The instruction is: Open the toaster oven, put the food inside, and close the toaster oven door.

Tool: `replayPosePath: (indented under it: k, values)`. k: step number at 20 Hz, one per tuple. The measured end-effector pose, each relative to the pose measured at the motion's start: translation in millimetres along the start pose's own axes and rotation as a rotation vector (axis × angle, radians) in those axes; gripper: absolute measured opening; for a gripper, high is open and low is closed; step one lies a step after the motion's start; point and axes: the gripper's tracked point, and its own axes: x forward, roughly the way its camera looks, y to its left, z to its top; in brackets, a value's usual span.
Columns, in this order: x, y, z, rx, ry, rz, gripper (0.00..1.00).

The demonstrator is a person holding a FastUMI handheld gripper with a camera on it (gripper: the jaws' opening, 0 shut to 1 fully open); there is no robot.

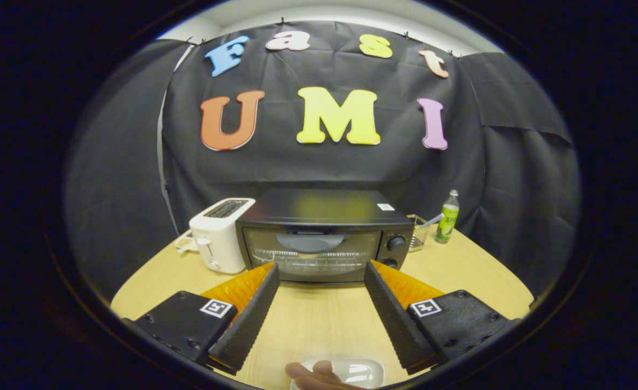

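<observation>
Your gripper [321, 276] hangs with fingers spread wide, gripping nothing. The toaster oven [324, 235] sits just beyond them, door shut and facing you, long axis crosswise. The white toaster [220, 234] touches the oven's left side.

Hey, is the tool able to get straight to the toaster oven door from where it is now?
Probably yes. The tool is open, and bare table runs between its fingers up to the shut toaster oven door. The white toaster stands beside it, off the path.
</observation>
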Motion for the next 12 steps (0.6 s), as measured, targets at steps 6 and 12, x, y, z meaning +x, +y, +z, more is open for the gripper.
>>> replayPosePath:
  k: [6,12]
  values:
    - [-45.4,-17.6,50.9,0.026,-0.091,0.015,1.00]
    - [-89.3,-47.0,87.8,0.018,-0.131,-0.021,1.00]
